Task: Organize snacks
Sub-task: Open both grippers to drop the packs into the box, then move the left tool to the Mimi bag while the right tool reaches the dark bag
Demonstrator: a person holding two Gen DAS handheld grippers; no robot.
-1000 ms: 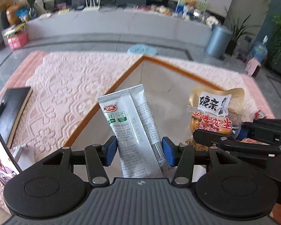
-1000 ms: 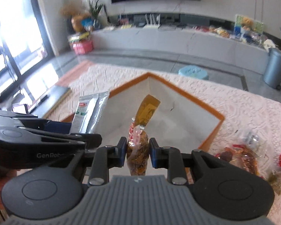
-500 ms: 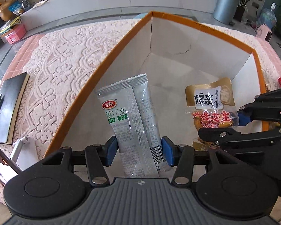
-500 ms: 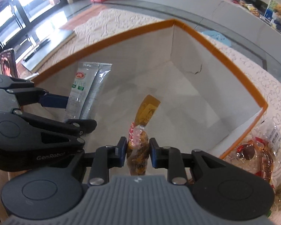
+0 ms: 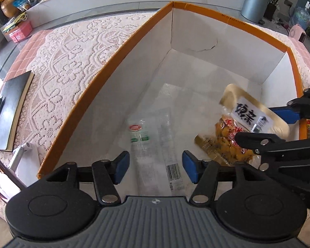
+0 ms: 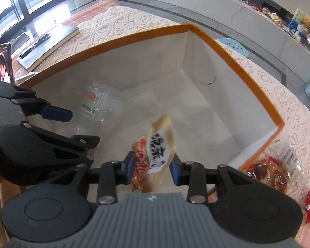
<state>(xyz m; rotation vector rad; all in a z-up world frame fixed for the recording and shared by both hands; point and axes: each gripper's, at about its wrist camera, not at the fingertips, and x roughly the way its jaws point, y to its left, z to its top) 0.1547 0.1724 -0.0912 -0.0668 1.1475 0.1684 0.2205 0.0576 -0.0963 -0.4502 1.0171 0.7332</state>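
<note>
**Left wrist view: both packets let go over the box**

Left tongs stand apart, jaws just opened, the silvery stick packet blurred between and below them, touching neither pad, inside the white box. Right tongs have also just opened, and the peanut bag hangs loose between their pads. Both look light, limp and slick; a sealed end seam seems the best place to pinch.
</note>
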